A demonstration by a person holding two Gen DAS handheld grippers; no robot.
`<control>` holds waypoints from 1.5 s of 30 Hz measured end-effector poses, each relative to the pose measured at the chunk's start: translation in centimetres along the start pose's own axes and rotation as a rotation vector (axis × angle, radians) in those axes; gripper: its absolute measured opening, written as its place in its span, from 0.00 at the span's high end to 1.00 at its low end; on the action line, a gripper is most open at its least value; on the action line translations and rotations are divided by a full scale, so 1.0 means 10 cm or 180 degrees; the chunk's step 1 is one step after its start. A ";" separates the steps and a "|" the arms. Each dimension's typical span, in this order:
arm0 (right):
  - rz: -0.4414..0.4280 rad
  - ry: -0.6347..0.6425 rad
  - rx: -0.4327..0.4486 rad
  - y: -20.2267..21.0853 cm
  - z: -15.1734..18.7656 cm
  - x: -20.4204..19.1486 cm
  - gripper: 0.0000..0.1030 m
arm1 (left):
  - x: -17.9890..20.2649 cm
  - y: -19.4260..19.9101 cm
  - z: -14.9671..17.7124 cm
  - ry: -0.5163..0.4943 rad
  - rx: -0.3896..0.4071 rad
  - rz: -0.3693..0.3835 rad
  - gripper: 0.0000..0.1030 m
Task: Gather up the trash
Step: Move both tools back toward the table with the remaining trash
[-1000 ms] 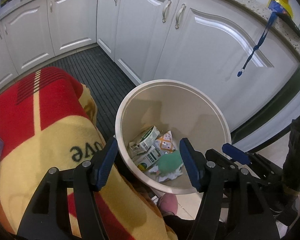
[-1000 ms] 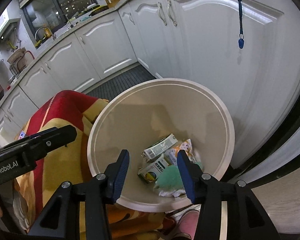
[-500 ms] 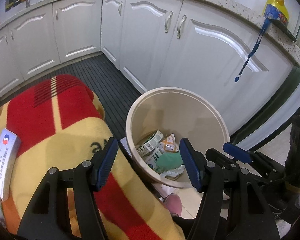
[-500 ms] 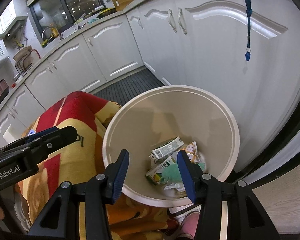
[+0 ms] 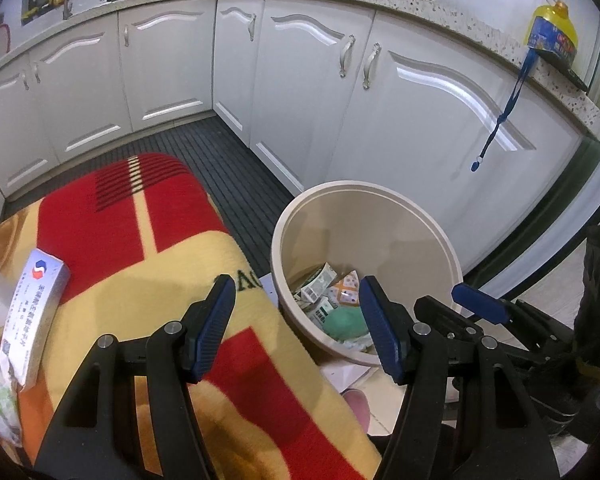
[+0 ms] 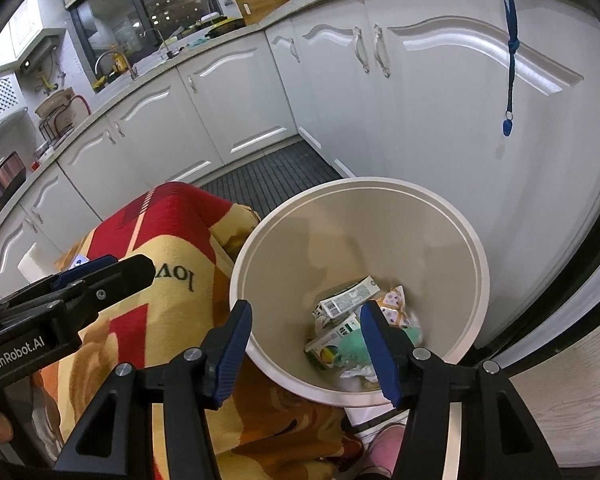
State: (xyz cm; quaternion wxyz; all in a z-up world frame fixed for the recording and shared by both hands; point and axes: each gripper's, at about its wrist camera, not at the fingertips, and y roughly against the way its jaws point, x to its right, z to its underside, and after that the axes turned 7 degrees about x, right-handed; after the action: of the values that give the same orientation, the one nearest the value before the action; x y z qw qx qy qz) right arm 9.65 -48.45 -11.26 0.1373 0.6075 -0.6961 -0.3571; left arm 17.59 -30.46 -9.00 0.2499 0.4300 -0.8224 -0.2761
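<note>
We look into a kitchen corner: white cabinets [image 5: 308, 92] with curved panel doors run beneath a speckled countertop [image 5: 440, 16], dark ribbed floor matting [image 5: 220, 160] lies below, and a night-dark window [image 6: 140, 12] reflects ceiling lights.

Left gripper [image 5: 296, 320] was wide open, nothing between its blue pads. Right gripper [image 6: 306, 344] was likewise spread and empty. Both pointed forward and down, side by side.

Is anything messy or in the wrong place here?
A few things. A small white box lies on the blanket instead of in the bin with the other trash. A blue lanyard dangles off the counter down the cabinet door. Nothing looks spilled or broken.
</note>
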 end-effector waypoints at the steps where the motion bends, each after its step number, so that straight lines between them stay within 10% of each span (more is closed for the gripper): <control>1: -0.0005 0.0001 0.0001 0.01 0.00 -0.01 0.47 | -0.01 0.02 0.01 0.0001 0.0008 -0.0005 0.39; 25: -0.0297 0.0235 -0.0013 0.12 0.09 -0.61 0.42 | -0.53 0.64 0.34 0.0167 0.0112 -0.0306 0.39; 45: -0.0697 0.0581 -0.0195 0.02 0.30 -1.48 0.35 | -1.85 1.33 0.91 0.0632 -0.0023 -0.0838 0.39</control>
State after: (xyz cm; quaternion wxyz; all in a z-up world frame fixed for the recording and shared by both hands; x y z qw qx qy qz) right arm 10.98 -33.51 -9.68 0.1788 0.7053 -0.5991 -0.3342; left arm 13.50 -6.29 -9.85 0.2931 0.5584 -0.7292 -0.2655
